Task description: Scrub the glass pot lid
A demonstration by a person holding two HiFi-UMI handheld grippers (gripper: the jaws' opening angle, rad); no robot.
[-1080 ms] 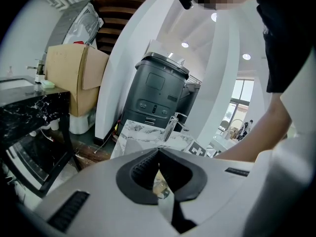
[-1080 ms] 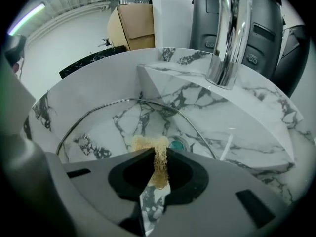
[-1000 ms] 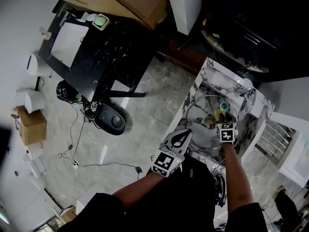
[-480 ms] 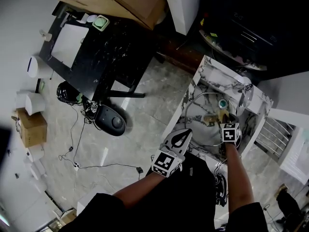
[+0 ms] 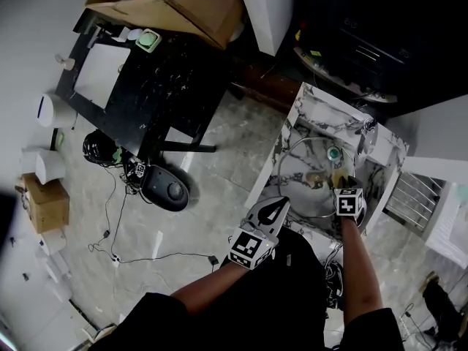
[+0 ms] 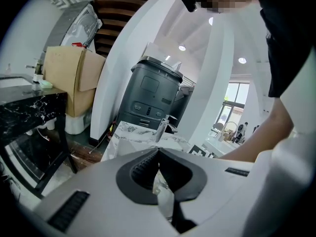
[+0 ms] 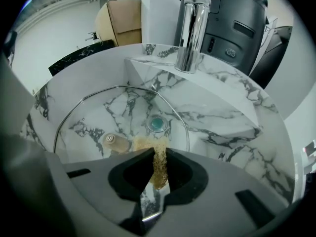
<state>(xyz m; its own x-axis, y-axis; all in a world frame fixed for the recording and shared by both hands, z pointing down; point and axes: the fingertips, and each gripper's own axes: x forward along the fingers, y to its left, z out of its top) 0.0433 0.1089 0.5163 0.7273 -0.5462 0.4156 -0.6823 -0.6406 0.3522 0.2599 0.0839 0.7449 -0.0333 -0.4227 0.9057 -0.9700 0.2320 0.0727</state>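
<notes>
white, grey-veined marble forms the worktop and its sunken basin, with a chrome tap standing at the far rim. the glass pot lid lies in the basin, its metal rim ringing most of the bottom, and the teal drain shows through the glass. the right gripper is clamped on a tan scrub pad. the pad's far end seems to press on the glass just beside the lid's knob, though the contact is hard to confirm. the left gripper has its jaws together with nothing between them, and it hovers at the near edge of the worktop, apart from the lid.
</notes>
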